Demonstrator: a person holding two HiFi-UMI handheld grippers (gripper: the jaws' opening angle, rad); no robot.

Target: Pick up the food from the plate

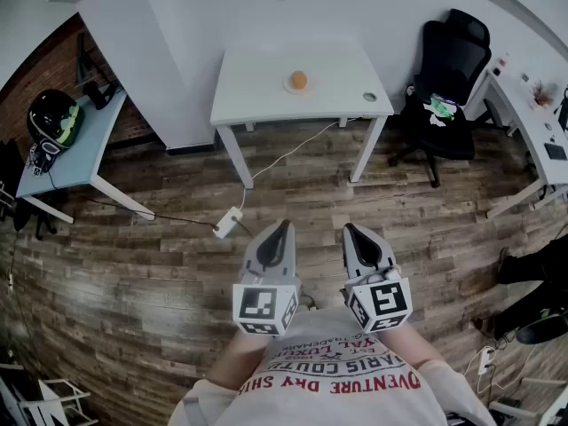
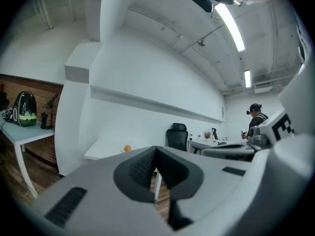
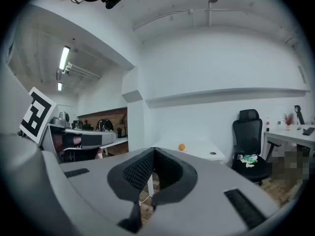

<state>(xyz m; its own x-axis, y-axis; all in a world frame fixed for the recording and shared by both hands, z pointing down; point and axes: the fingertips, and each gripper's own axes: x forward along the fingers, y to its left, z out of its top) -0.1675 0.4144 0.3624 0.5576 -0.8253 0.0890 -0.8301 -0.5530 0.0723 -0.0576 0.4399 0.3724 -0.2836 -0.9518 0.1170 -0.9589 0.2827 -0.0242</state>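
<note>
Orange food (image 1: 298, 79) is sitting on its plate (image 1: 288, 85) on the white table (image 1: 257, 87), well apart from both grippers. Both the left gripper (image 1: 283, 226) and the right gripper (image 1: 350, 229) are hanging side by side, jaws clenched on nothing.

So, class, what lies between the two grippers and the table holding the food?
Wooden floor, seen in the head view, with a white power strip and its cable running toward the table where the food sits.
</note>
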